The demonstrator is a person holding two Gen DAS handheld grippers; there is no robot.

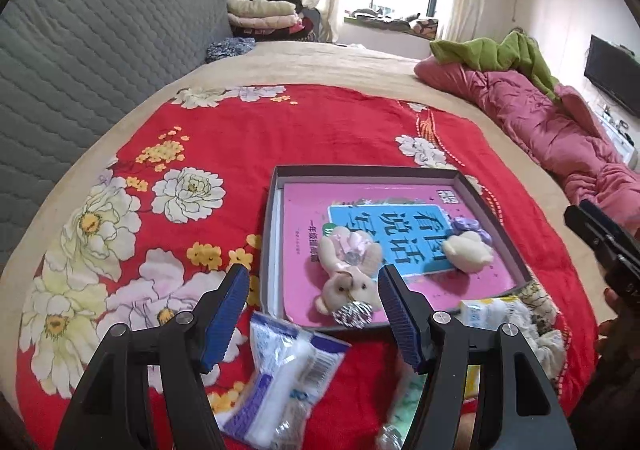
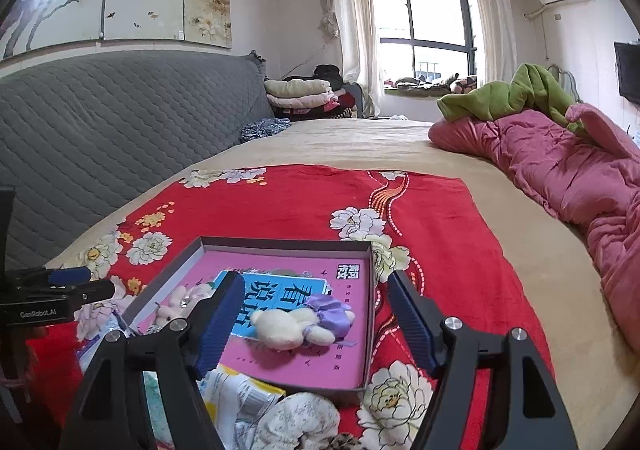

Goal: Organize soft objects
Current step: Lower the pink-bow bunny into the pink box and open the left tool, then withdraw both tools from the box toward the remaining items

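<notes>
Two bears (image 1: pixel 350 274) (image 2: pixel 298 324), one box (image 1: pixel 360 171), two open claws (image 1: pixel 312 314) (image 2: pixel 316 326)

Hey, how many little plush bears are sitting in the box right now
2. The pink bear lies at the box's near left side on the pink book. The cream bear with a purple bow lies to its right. Others may be hidden.

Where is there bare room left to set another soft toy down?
Free: pink book corner in the box right of the cream bear; red blanket beyond the box. Crowded: near edge, with tissue packs and cloths.
</notes>
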